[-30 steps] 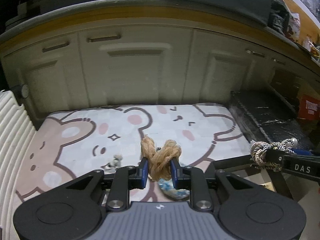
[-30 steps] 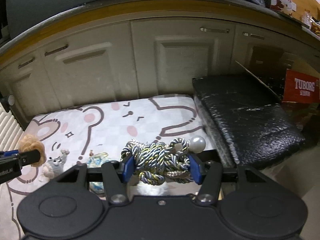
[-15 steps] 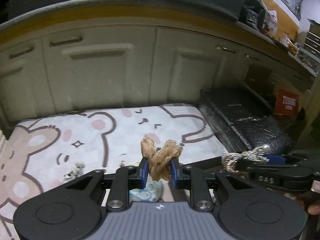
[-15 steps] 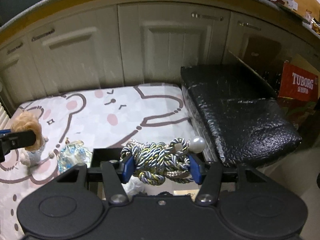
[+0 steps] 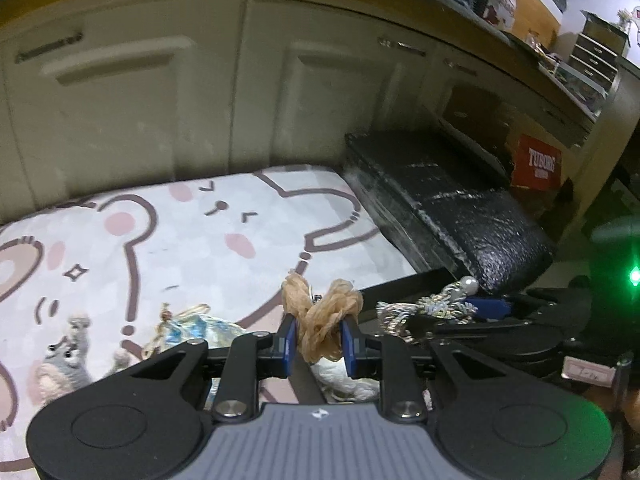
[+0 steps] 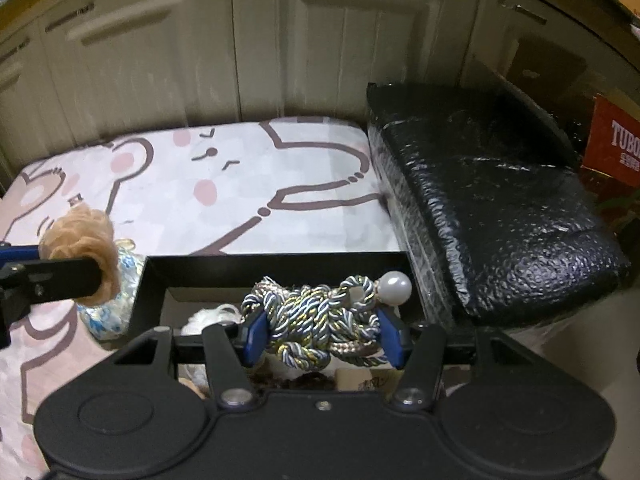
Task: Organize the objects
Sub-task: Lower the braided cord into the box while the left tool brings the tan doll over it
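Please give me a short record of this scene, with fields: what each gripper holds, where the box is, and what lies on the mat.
left gripper: shut on tan scrunchie
right gripper: shut on twisted cord bundle with a pearl bead
black box: open, below the right gripper, at the edge of the bear mat
on the mat: blue floral pouch, grey plush toy

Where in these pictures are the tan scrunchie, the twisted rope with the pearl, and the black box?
tan scrunchie [image 5: 320, 322], left wrist view, its bunched middle between the pads.
twisted rope [image 6: 320, 320], right wrist view, its knotted middle.
black box [image 6: 276, 261], right wrist view, its far rim.
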The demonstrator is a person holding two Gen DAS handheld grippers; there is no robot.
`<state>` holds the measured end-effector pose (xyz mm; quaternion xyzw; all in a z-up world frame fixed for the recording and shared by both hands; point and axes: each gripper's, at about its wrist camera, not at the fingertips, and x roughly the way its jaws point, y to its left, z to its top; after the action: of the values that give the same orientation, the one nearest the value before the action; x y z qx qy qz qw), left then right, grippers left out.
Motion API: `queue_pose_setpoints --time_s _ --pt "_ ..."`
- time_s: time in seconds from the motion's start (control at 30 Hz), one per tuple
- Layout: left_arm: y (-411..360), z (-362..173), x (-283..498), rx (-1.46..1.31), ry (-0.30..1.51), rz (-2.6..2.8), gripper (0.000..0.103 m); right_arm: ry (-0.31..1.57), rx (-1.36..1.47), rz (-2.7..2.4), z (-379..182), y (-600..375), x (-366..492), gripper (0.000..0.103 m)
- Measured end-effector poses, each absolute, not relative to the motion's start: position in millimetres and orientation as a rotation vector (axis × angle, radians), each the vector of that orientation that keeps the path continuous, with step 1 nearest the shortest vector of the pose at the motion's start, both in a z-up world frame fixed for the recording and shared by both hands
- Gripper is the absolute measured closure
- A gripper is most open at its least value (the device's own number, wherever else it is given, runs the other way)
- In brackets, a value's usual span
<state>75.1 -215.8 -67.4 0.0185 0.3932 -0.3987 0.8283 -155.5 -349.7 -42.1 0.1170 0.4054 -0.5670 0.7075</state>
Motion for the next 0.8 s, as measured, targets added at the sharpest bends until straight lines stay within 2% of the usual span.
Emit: queue_pose_setpoints --time_s 0.2,0.27,0.4,0.63,0.7,0.8 --pt "-226.4 -78.4 80.1 0.046 0.857 -0.869 0.078 0.897 0.267 -1.25 -45.6 -356.5 -155.5 0.034" --pt "-227.5 -80.9 81.8 0.044 0.865 -0.873 0.078 0.88 0.285 -1.256 -42.6 -358.4 -157.7 0.034" --pt "-231.0 -83.6 84.0 0.039 0.88 -0.896 0.078 0.847 0.331 -1.27 -36.4 -361.0 -163.7 0.042" --pt "-240.3 -89.1 80.2 0.096 0.89 -0.931 0.077 0.82 0.411 -1.296 -30.9 -362.4 -174.5 0.047" --pt "-241.5 -91.9 79.0 0.119 0.896 -0.918 0.075 0.82 0.428 -1.295 -31.1 -362.8 -176.0 0.047" --pt "-240.5 -94.2 78.8 0.128 0.905 -0.904 0.067 0.825 0.453 -1.292 -31.6 -363.1 -176.8 0.047"
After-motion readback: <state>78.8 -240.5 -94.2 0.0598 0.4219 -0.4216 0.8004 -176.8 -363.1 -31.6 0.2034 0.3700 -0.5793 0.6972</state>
